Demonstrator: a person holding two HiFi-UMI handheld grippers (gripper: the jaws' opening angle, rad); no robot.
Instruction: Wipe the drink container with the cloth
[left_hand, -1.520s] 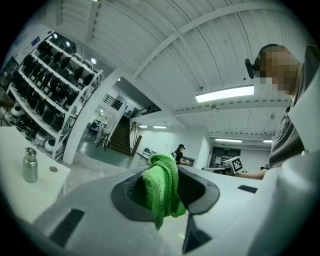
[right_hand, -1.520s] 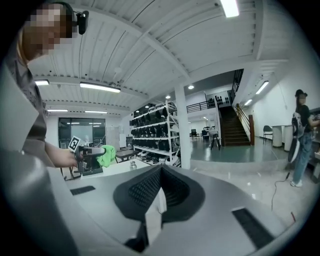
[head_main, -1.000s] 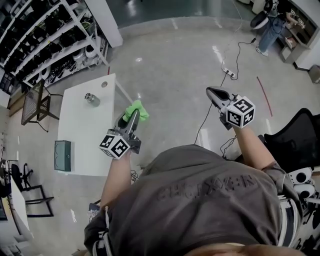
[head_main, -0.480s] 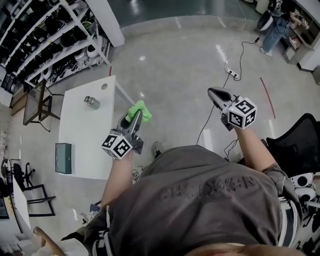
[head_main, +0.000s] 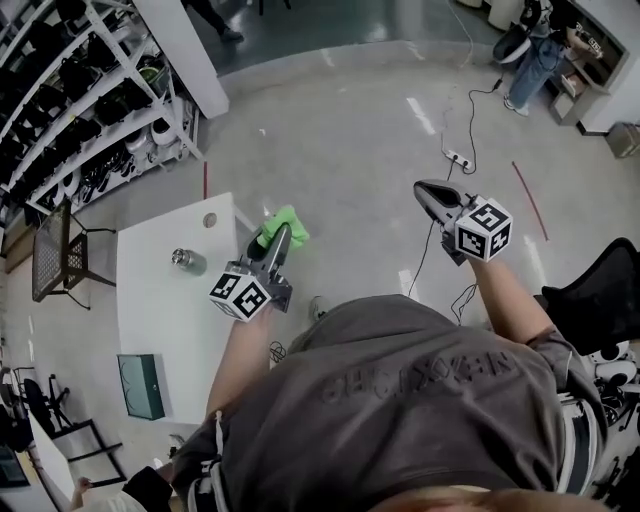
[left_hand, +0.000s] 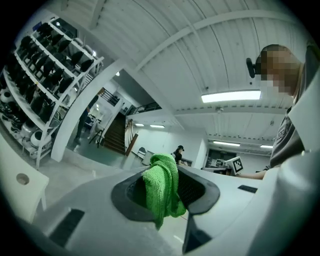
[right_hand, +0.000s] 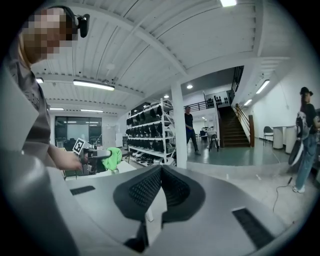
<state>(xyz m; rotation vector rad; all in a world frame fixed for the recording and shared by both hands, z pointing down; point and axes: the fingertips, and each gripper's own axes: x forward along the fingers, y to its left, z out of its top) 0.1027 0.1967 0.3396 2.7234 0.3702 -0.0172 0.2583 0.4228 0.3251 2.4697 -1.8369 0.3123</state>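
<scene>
The left gripper (head_main: 281, 238) clamps the soft, limp cloth (head_main: 279, 224) just right of the table's (head_main: 150, 310) edge, and the right gripper (head_main: 428, 189), well to the right, is closed and empty. The container (head_main: 187, 260) stands on the table left of the cloth, apart from it. It looks small, metallic, probably light and slick, so best pinched round its side. Its top and any dirt are too small to make out.

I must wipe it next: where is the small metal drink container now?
Head view, left: the drink container stands on the white table, left of the green cloth in the left gripper.
</scene>
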